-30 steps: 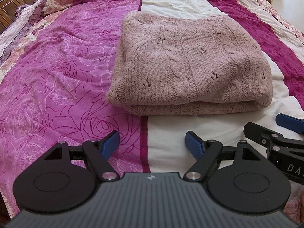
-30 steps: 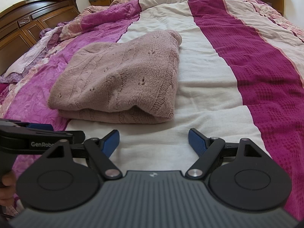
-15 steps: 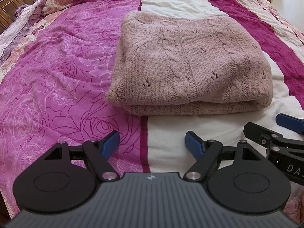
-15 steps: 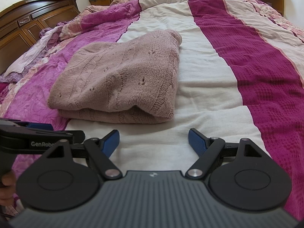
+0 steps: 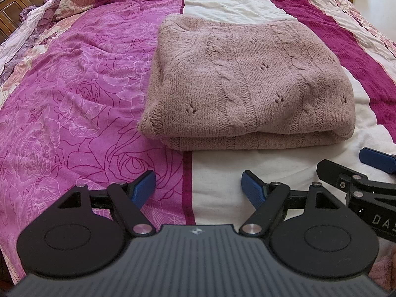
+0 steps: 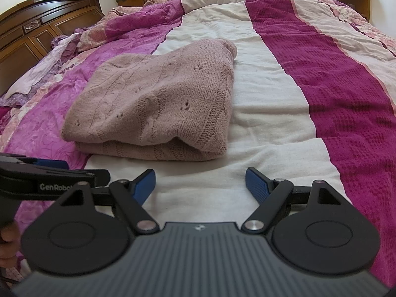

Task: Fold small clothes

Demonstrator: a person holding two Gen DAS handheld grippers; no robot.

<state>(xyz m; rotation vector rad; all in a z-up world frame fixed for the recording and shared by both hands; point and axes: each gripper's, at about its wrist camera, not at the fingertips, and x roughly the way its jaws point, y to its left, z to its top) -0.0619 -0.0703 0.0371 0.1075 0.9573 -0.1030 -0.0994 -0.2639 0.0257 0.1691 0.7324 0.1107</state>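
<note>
The left gripper (image 5: 198, 183) hangs over the bed with its blue pads spread wide and nothing between them, just short of the near edge of a folded pink knit sweater (image 5: 247, 86). The right gripper (image 6: 200, 182) is released in the same way, its pads apart over the cream stripe of the bedspread (image 6: 272, 113), holding nothing. In the left wrist view the right gripper's black arm and one blue pad show at the right edge; in the right wrist view the left gripper's body, lettered "GenRobo", enters from the left, with part of a hand (image 6: 8, 242) below it.

The sweater lies folded into a thick rectangle, its cable-knit face up and the doubled layers showing along the near edge. It straddles the seam between the pink rose-printed stripe and the cream stripe of the bedspread, ahead of both grippers and touching neither. A dark magenta waffle-textured stripe runs to its right. A carved wooden headboard (image 6: 37, 29) stands at the far left.
</note>
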